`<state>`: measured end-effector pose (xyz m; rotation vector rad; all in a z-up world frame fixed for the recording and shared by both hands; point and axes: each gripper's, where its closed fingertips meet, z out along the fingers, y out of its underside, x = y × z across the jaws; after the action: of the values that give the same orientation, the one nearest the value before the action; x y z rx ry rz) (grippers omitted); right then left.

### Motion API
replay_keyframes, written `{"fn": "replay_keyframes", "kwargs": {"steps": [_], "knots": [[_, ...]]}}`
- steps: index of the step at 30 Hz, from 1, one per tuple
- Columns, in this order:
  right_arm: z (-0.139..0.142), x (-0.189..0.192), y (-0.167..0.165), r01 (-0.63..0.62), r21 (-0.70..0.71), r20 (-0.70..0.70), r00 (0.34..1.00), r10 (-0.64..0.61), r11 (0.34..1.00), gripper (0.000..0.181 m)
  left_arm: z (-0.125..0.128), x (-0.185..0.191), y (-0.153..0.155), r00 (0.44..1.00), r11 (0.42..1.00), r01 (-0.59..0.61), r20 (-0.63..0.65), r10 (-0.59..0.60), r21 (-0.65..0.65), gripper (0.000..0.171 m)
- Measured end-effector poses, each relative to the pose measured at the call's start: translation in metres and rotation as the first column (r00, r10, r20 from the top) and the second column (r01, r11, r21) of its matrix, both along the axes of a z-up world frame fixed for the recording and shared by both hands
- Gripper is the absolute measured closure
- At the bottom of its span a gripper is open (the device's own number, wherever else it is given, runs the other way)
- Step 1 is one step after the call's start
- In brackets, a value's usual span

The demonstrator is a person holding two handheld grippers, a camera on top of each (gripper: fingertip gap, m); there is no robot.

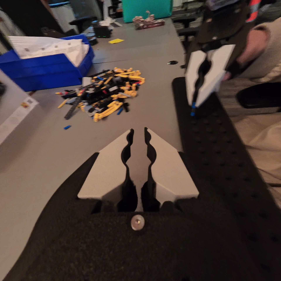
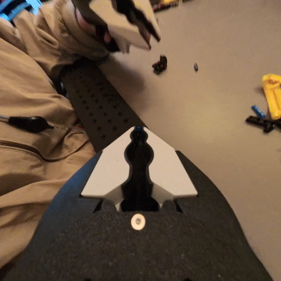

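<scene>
My right hand-held gripper (image 2: pixel 138 129) pinches a small blue pin (image 2: pixel 138 129) at its very fingertips, jaws closed down onto it, just above a black perforated mat (image 2: pixel 100 104) that lies along the near edge of the grey tabletop (image 2: pixel 212 60). From the left wrist view the same blue pin (image 1: pixel 193 109) pokes out below the tips, pointing down at the mat (image 1: pixel 212 144). My left hand-held gripper (image 1: pixel 138 129) hangs over bare tabletop (image 1: pixel 45 152) with a narrow gap between its jaws and nothing in them; a loose blue peg (image 1: pixel 66 127) lies well to its left. Farther out sits a heap of yellow and black building pieces (image 1: pixel 103 92). Beyond that, a blue bin (image 1: pixel 45 73) holds white plastic bags (image 1: pixel 50 47). A yellow note (image 1: pixel 116 41) and a teal box (image 1: pixel 146 9) lie toward the far end, with office chairs (image 1: pixel 82 21) in the dim, blurred room behind. My tan jacket (image 2: pixel 30 106) fills the near side.
</scene>
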<state>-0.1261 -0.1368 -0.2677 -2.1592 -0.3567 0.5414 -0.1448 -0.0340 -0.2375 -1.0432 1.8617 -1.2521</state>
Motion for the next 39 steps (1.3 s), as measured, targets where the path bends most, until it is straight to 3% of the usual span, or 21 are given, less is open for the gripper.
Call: {"fn": "replay_keyframes", "kwargs": {"steps": [2,4,8,10,15,18,23,24,26,27,28,30,32,35,37,39], "knots": [[0.039,-0.007,0.015,0.007,0.195,-0.093,0.996,0.011,0.981,0.178,0.009,-0.008,-0.027,0.993,0.984,0.111,-0.012,-0.114,-0.14,0.15],[0.071,-0.014,0.028,0.036,0.337,-0.207,0.978,0.037,0.941,0.178,0.028,-0.017,-0.05,0.976,0.922,0.207,0.006,-0.218,-0.328,0.138],[0.101,-0.023,0.052,0.11,0.478,-0.356,0.931,0.078,0.871,0.179,0.053,-0.016,-0.06,0.968,0.775,0.225,0.047,-0.246,-0.591,0.139],[0.102,-0.03,0.064,0.117,0.484,-0.378,0.922,0.087,0.867,0.179,0.06,-0.011,-0.051,0.979,0.754,0.196,0.079,-0.189,-0.626,0.144],[0.1,-0.037,0.082,0.115,0.472,-0.423,0.899,0.11,0.874,0.178,0.061,-0.011,-0.037,0.984,0.768,0.176,0.107,-0.14,-0.616,0.164],[0.102,-0.036,0.084,0.106,0.455,-0.473,0.87,0.139,0.884,0.179,0.065,-0.013,-0.032,0.981,0.806,0.18,0.16,-0.108,-0.564,0.165],[0.104,-0.033,0.088,0.079,0.434,-0.49,0.857,0.161,0.898,0.179,0.075,-0.015,-0.021,0.978,0.783,0.183,0.189,-0.085,-0.594,0.165],[0.108,-0.027,0.087,0.111,0.447,-0.508,0.848,0.15,0.887,0.178,0.083,-0.017,-0.008,0.973,0.749,0.178,0.228,-0.037,-0.638,0.164],[0.122,0.027,0.076,0.295,0.463,-0.64,0.763,0.085,0.836,0.179,0.111,-0.029,0.05,0.947,0.572,0.181,0.298,0.118,-0.8,0.165],[0.109,0.044,0.073,0.309,0.424,-0.611,0.792,0.018,0.851,0.179,0.113,-0.032,0.073,0.942,0.548,0.156,0.291,0.169,-0.822,0.165],[0.093,0.063,0.071,0.333,0.389,-0.535,0.841,-0.084,0.859,0.179,0.109,-0.032,0.085,0.939,0.58,0.111,0.276,0.204,-0.807,0.165],[0.067,0.116,0.067,0.391,0.318,-0.292,0.907,-0.303,0.864,0.178,0.098,-0.025,0.084,0.946,0.702,0.034,0.249,0.207,-0.712,0.165],[0.041,0.181,0.065,0.48,0.244,0.002,0.869,-0.496,0.843,0.178,0.074,-0.01,0.068,0.966,0.817,-0.06,0.172,0.192,-0.574,0.165],[0.014,0.237,0.078,0.506,0.191,0.26,0.8,-0.54,0.841,0.178,0.043,0.006,0.051,0.973,0.908,-0.164,0.091,0.214,-0.384,0.165],[0.0,0.256,0.086,0.52,0.161,0.324,0.775,-0.543,0.839,0.168,0.029,0.011,0.049,0.97,0.92,-0.212,0.047,0.24,-0.33,0.165],[-0.002,0.265,0.087,0.552,0.151,0.324,0.756,-0.569,0.82,0.164,0.015,0.014,0.055,0.956,0.942,-0.278,0.048,0.291,-0.187,0.165]]}}
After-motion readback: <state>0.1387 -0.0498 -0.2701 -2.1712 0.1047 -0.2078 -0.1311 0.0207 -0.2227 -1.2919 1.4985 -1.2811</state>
